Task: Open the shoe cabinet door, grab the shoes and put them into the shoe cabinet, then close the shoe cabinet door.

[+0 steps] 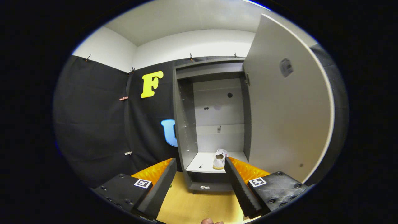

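Now, stage: white sneaker on cabinet shelf, door open
gripper: jaws wide, empty
door handling: light, rigid; likely push its free edge

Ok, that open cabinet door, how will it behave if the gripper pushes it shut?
The door is a flat, stiff-looking panel, so it should probably swing without flexing. It looks smooth, so fingers may slide on it. The gripper is open, holding nothing.

A recording booth: black cloth wall, lone shoe cabinet.
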Available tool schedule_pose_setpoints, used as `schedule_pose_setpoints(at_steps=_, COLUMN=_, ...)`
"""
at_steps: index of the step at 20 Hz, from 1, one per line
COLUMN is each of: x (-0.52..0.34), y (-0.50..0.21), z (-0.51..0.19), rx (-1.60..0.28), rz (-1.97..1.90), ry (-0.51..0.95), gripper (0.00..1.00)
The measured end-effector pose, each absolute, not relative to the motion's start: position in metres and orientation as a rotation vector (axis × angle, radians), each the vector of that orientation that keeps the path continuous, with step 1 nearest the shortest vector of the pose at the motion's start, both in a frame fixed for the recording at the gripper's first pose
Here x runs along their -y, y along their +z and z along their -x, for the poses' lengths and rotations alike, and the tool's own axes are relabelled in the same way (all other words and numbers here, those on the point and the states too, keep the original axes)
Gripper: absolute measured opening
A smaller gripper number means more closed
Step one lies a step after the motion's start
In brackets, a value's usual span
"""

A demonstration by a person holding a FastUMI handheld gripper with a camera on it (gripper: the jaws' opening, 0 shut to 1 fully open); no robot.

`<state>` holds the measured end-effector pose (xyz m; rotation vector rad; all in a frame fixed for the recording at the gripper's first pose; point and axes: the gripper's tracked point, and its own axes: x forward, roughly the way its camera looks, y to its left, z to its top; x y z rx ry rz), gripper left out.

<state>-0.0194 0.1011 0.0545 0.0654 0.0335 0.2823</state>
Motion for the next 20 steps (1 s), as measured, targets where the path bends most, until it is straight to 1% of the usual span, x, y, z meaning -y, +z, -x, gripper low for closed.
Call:
schedule_pose_setpoints(at_steps=6, x=-0.015, y=0.066, z=0.059, rx=-0.007, rz=-0.052, ry=0.138, gripper=0.98)
schedule_pose_setpoints(at_steps=9, x=0.036, y=0.061, z=0.06, rx=-0.001, rz=-0.065, ry=0.016, gripper=0.98)
schedule_pose_setpoints(at_steps=12, x=0.081, y=0.066, z=0.065, rx=0.044, rz=-0.097, ry=-0.091, gripper=0.97)
schedule_pose_setpoints(at_steps=15, x=0.117, y=0.053, z=0.064, rx=0.03, rz=-0.043, ry=-0.186, gripper=0.97)
schedule_pose_setpoints(at_steps=17, x=0.131, y=0.043, z=0.058, rx=0.001, rz=-0.012, ry=-0.215, gripper=0.97)
schedule_pose_setpoints(at_steps=20, x=0.148, y=0.025, z=0.041, rx=-0.055, rz=0.015, ry=-0.212, gripper=0.97)
